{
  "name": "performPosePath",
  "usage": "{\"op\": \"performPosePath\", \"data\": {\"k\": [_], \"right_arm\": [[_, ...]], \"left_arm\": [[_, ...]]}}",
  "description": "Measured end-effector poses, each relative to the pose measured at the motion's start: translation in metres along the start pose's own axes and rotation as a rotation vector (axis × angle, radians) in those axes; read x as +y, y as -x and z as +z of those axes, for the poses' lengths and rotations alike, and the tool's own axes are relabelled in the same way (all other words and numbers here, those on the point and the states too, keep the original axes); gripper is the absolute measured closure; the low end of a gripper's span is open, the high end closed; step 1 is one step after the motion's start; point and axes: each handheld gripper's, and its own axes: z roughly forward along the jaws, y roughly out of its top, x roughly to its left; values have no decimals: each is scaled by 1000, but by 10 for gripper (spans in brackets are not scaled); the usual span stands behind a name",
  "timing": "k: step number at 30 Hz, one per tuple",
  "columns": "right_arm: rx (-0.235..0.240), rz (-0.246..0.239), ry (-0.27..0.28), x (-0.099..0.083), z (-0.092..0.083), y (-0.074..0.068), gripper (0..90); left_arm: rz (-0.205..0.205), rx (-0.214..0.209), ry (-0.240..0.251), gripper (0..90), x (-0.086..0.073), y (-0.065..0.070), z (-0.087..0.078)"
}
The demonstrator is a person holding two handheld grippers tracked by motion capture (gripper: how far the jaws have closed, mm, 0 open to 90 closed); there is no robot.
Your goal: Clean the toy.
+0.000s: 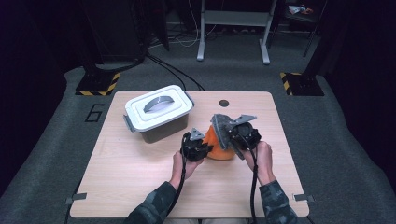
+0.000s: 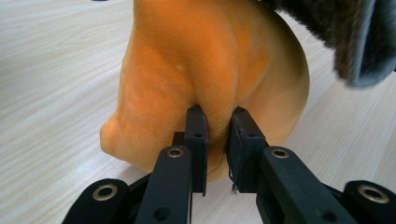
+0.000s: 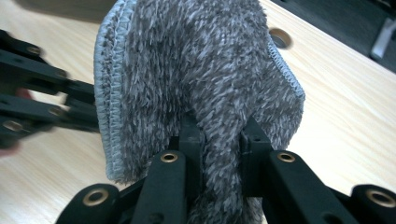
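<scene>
An orange cloth stands bunched on the wooden table in the high view. My left gripper is at its left side, shut on a fold of the orange cloth; the pads pinch the fabric. A grey shaggy cloth with a stitched hem hangs above the orange one. My right gripper is shut on it and holds it off the table. In the right gripper view the grey cloth drapes over the jaws, and the left gripper's black arms show at the left.
A grey lidded box with a handle on its white lid stands at the table's back left. A round cable hole lies near the far edge. Bare tabletop lies at the front and right. A metal frame stands on the floor beyond.
</scene>
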Motion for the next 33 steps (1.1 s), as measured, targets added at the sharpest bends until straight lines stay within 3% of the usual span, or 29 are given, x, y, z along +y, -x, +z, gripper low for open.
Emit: {"op": "performPosePath", "data": {"k": [7,11,13,23,33], "right_arm": [[25,-76,-21,15,19,-24,749],[12,-53,-32,13,25,-22,752],[3,-66,-26,11,24,-19,752],[-29,37,-45,-17,25,5,753],[-11,156,-111,-58,49,33,752]], "left_arm": [[10,14,-17,793,5,0,0],[-11,11,-6,794,5,-1,1],[-9,15,-10,794,5,0,2],[-6,6,-15,794,5,-2,2],[-1,5,-9,794,4,-1,2]]}}
